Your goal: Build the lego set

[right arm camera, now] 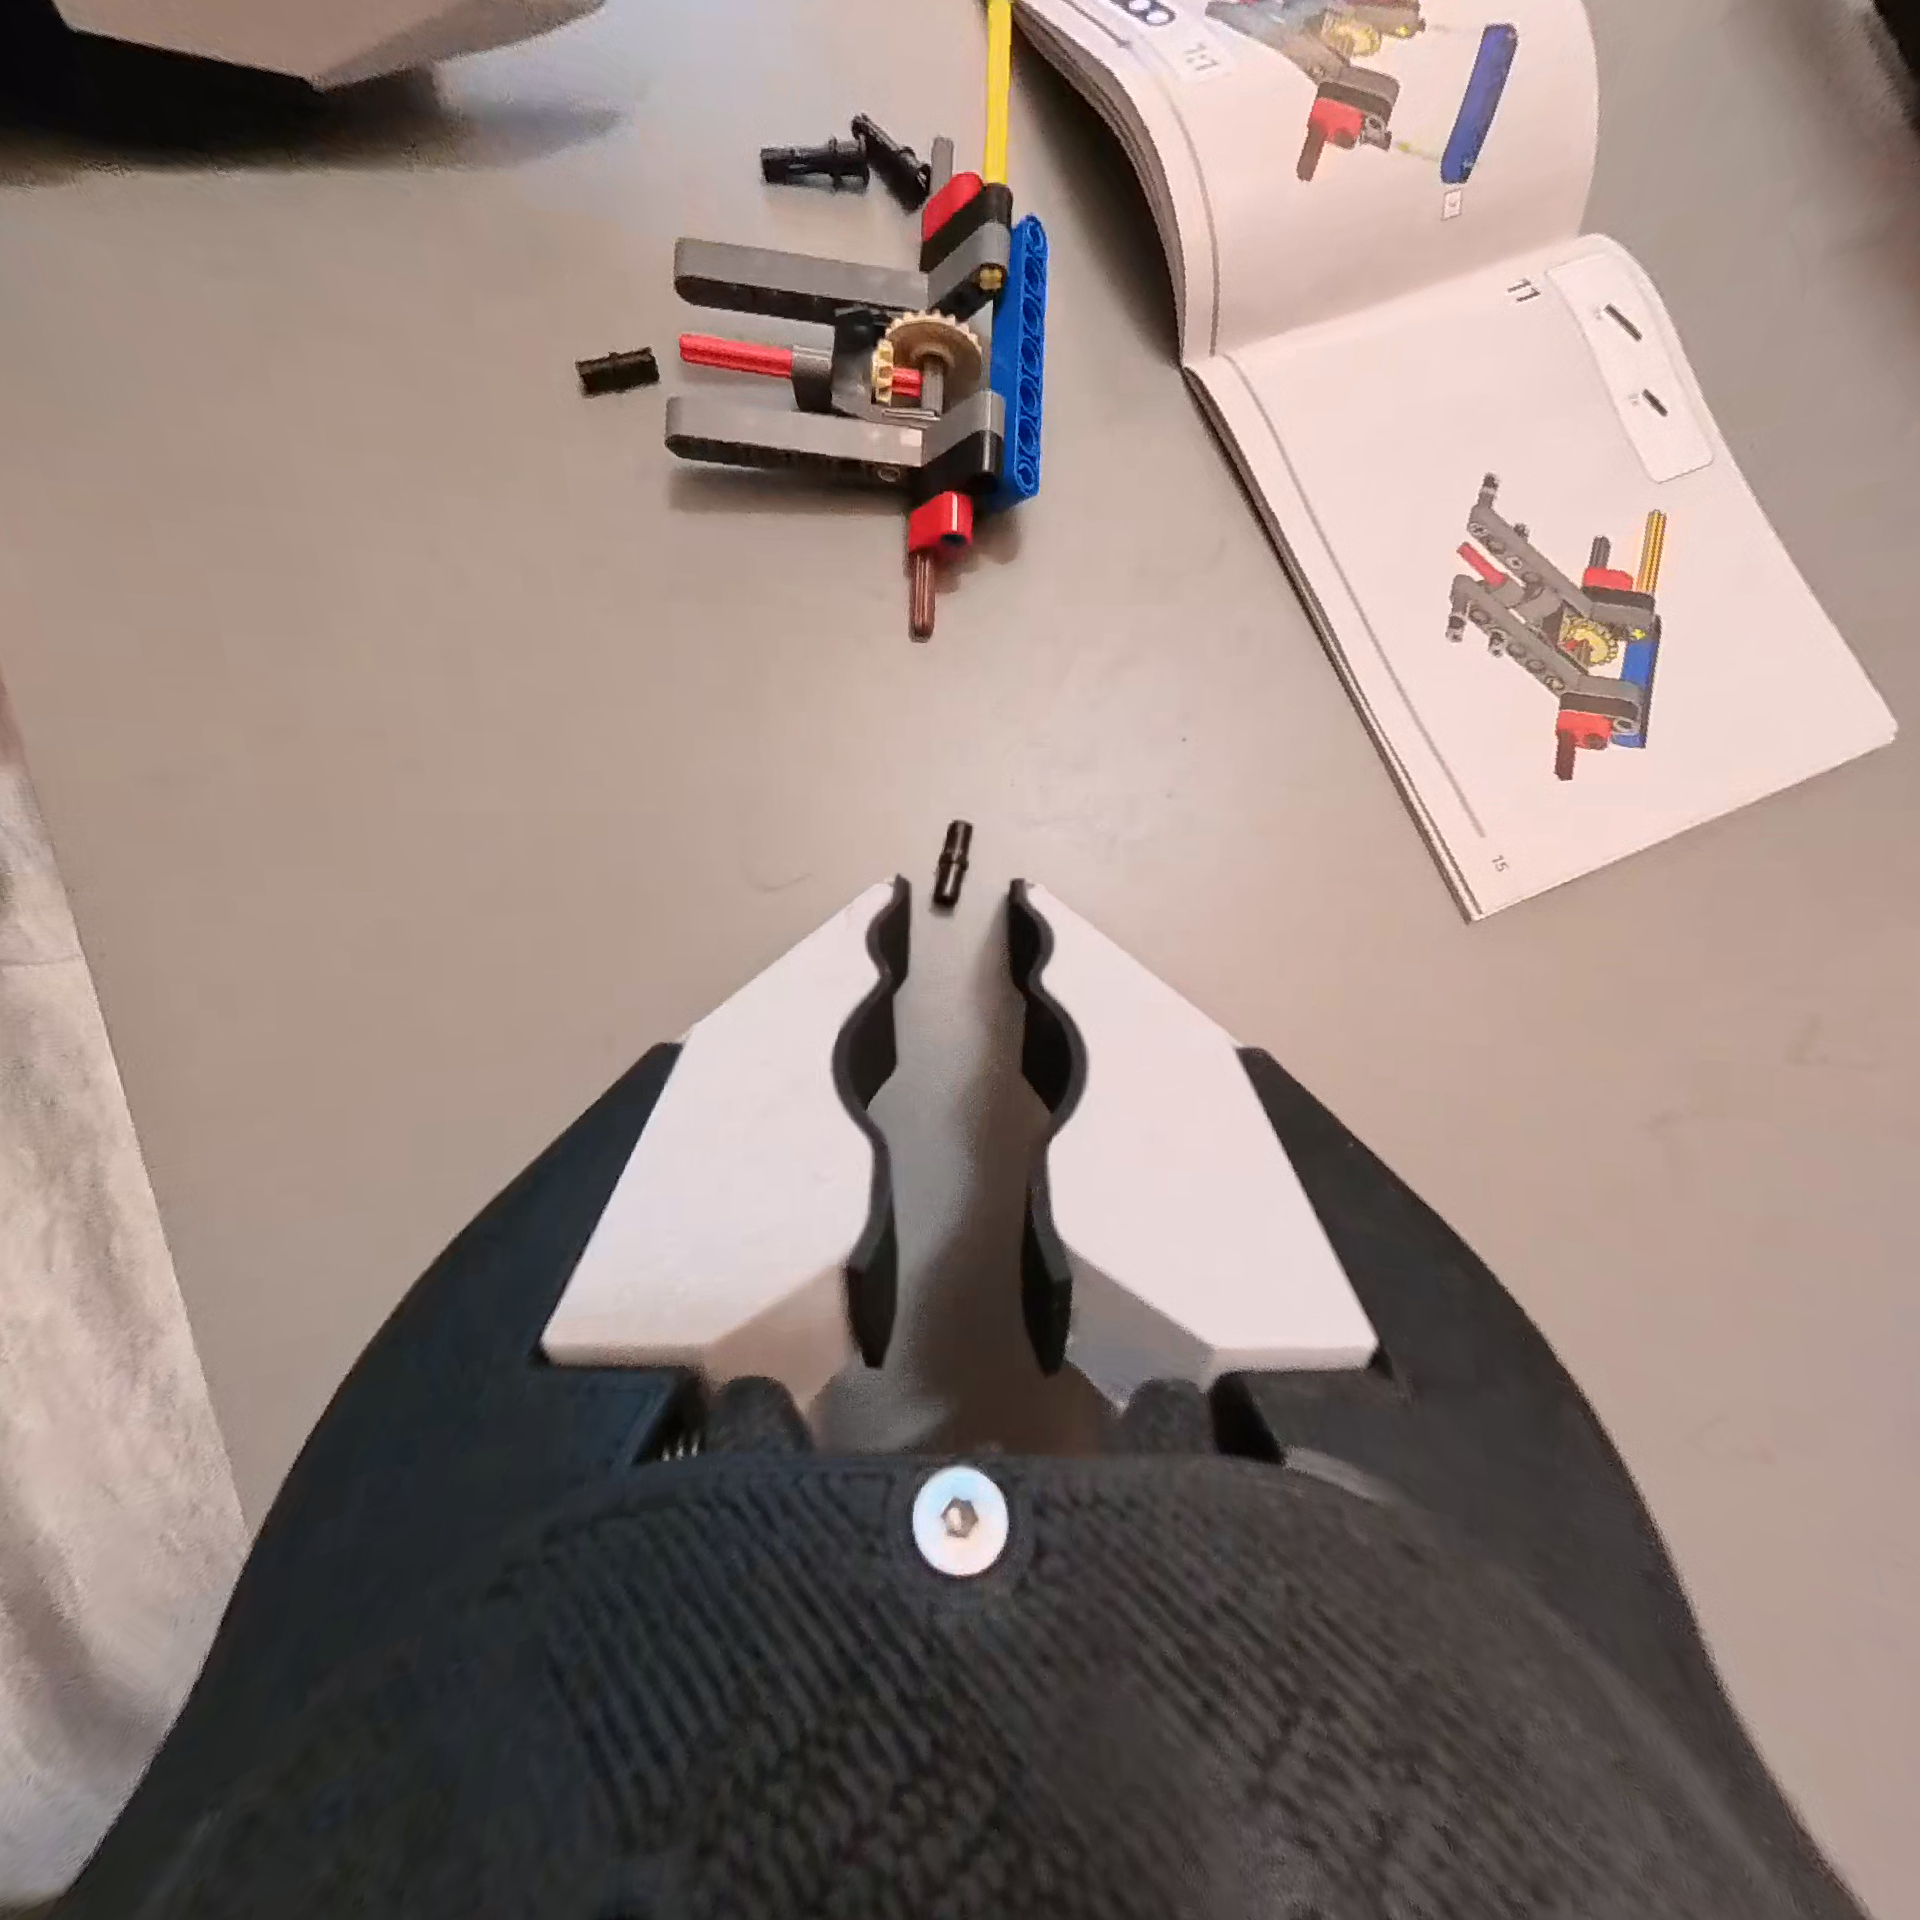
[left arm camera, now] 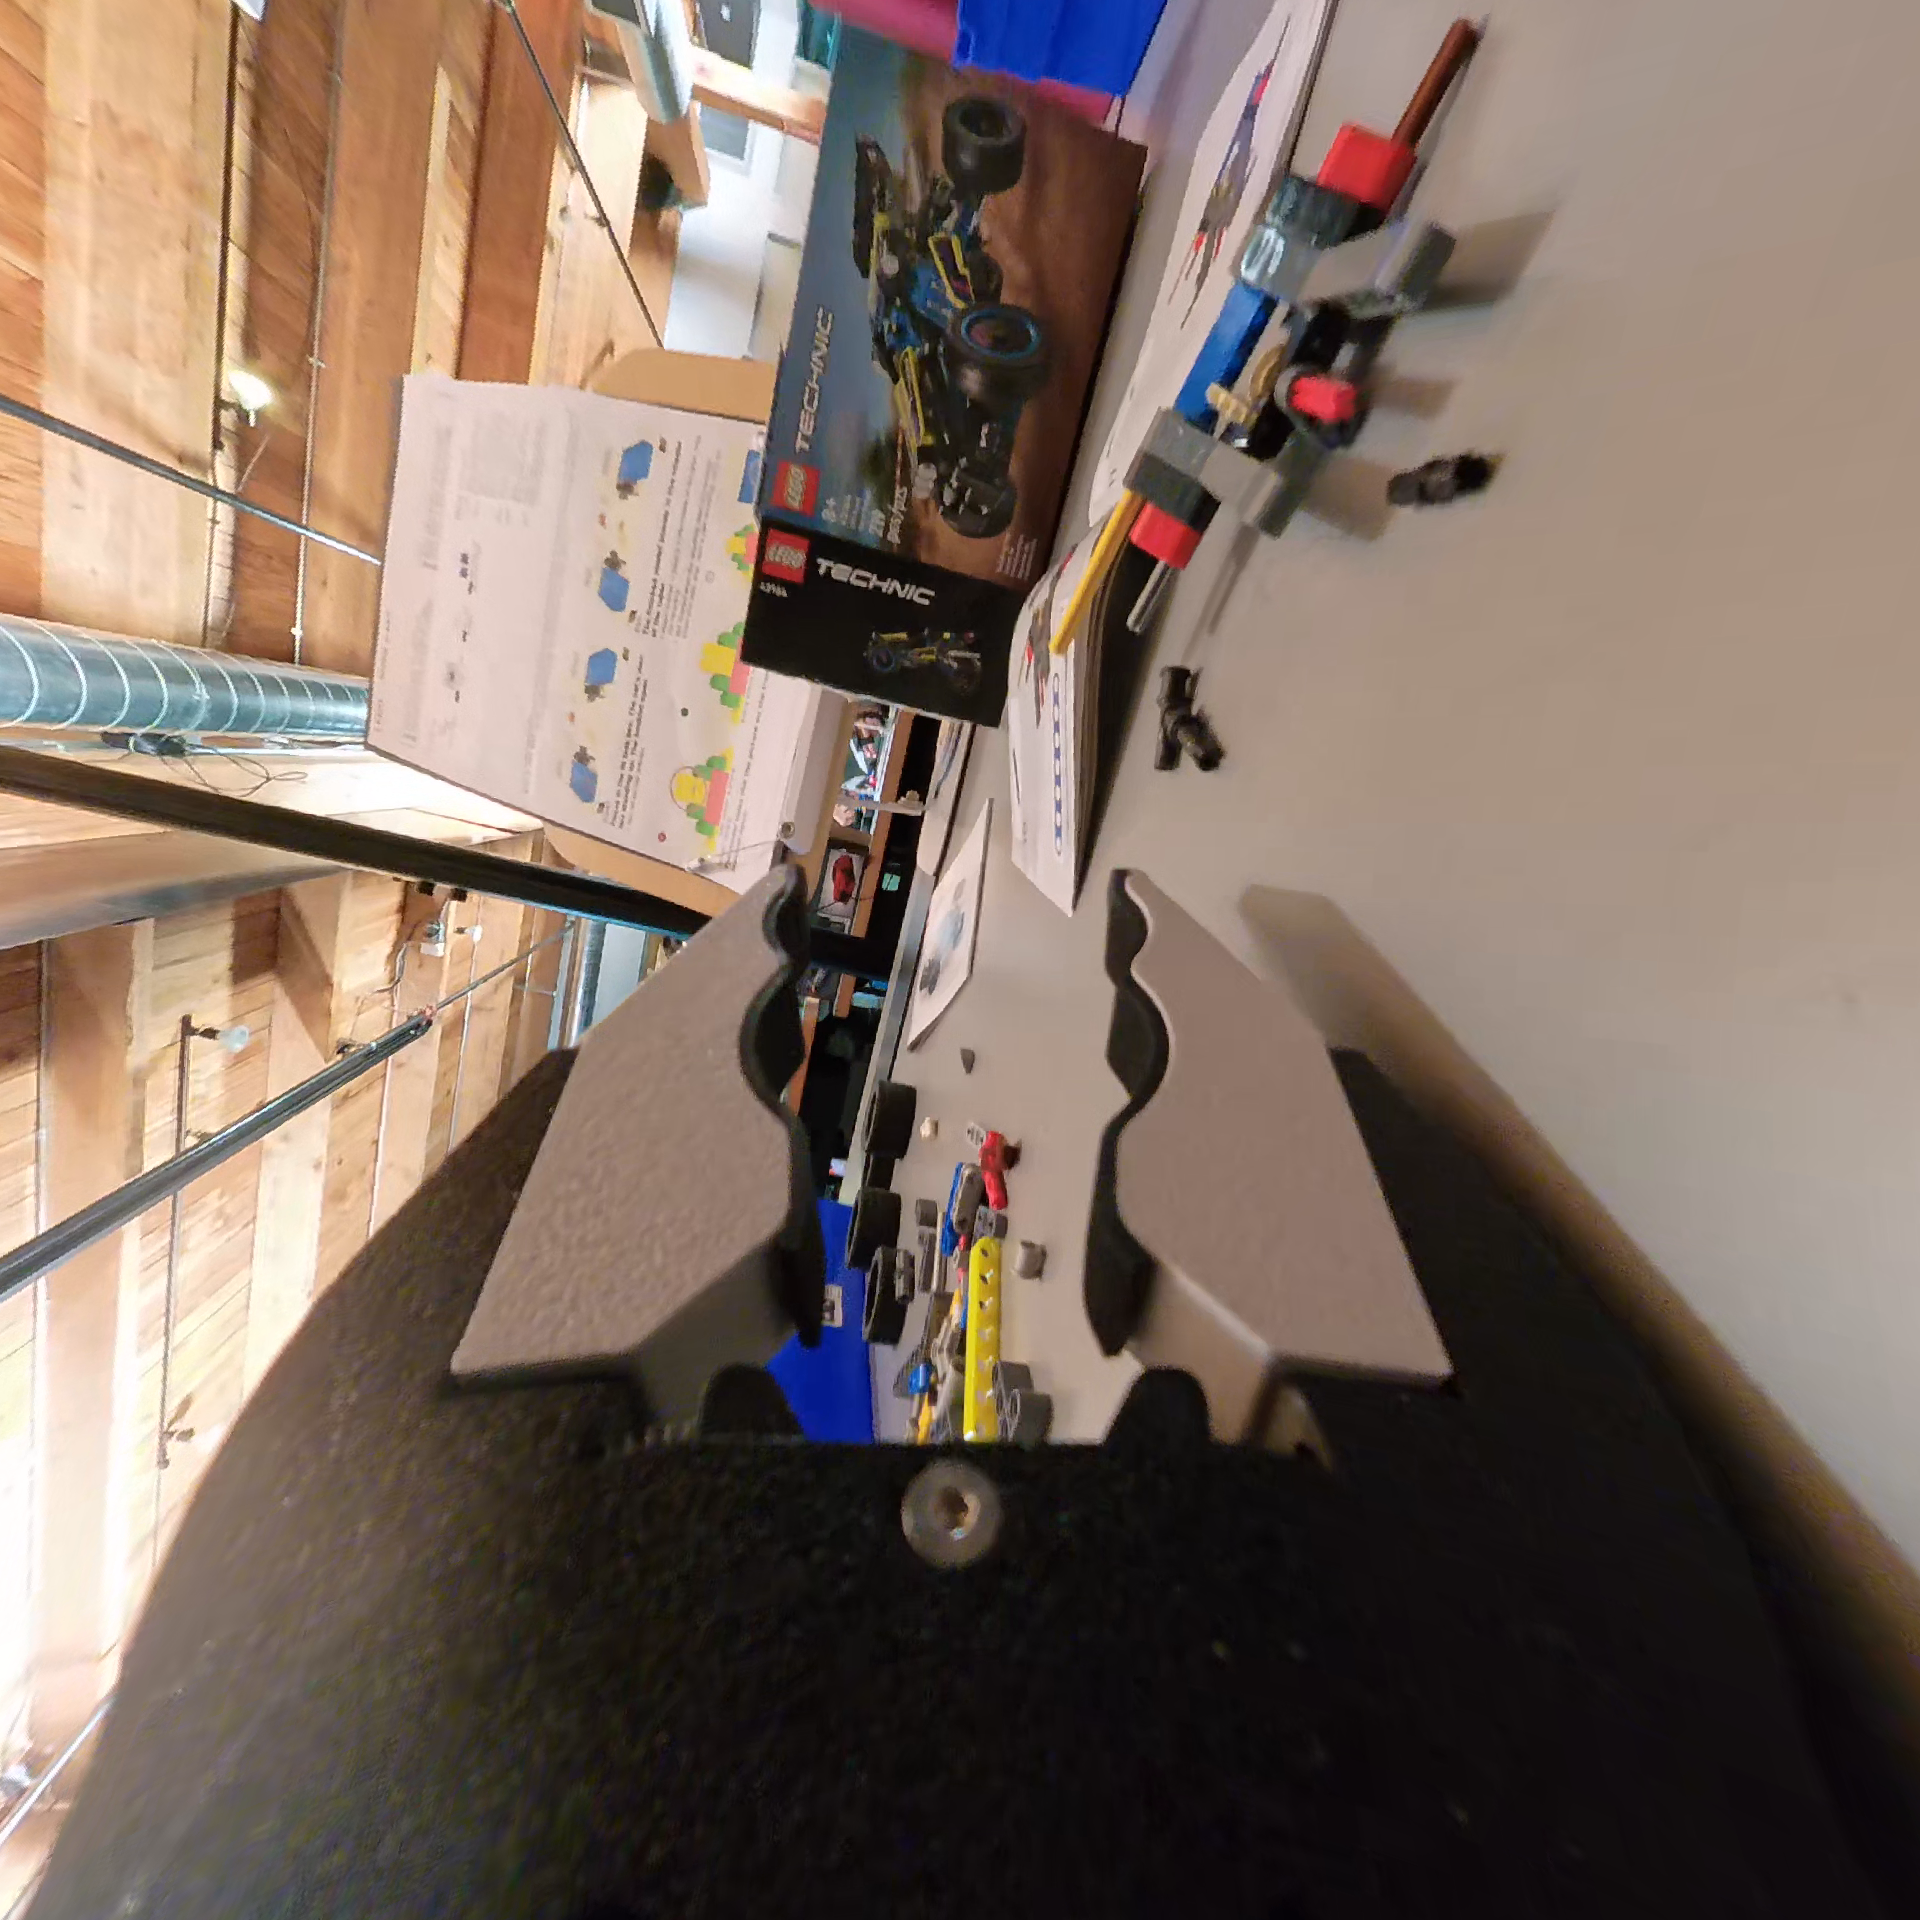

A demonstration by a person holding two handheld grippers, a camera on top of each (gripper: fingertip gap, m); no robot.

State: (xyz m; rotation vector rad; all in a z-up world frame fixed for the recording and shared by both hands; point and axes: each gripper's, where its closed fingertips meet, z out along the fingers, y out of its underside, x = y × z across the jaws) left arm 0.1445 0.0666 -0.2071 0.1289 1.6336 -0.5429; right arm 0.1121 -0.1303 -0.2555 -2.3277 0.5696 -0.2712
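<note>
Right hand-held gripper: your right hand-held gripper [right arm camera: 956, 885] hangs just over the grey bench [right arm camera: 416, 727], its two fingers set a narrow gap apart and gripping nothing.
Black pin: a small black connector pin [right arm camera: 951, 862] lies on the bench right at your fingertips, its near end reaching into the gap between them; you cannot tell whether a finger touches it.
Lego assembly: the part-built chassis [right arm camera: 883, 364] sits farther out, well apart from the pin. It has two grey beams side by side, a blue beam [right arm camera: 1023, 353] across their right ends, a tan gear [right arm camera: 925, 358] in the middle, a red axle [right arm camera: 732, 353] pointing left and a red bush with a brown axle [right arm camera: 925, 597] pointing toward you.
Yellow axle: a long yellow axle [right arm camera: 997, 94] runs from the assembly's far end out of the top of the picture.
Loose pieces: two black pins [right arm camera: 842, 156] lie at the assembly's far left corner, and a short black piece [right arm camera: 616, 371] lies just left of the red axle.
Instruction booklet: it lies open [right arm camera: 1507, 416] to the right of the assembly.
Left hand-held gripper: your left hand-held gripper [left arm camera: 956, 904] is rolled on its side, fingers wide apart and empty.
Beyond the left gripper: the Lego box [left arm camera: 935, 416] stands at the bench's far edge; black tyres [left arm camera: 883, 1195], a yellow beam [left arm camera: 982, 1340] and small mixed pieces are scattered behind the fingers.
</note>
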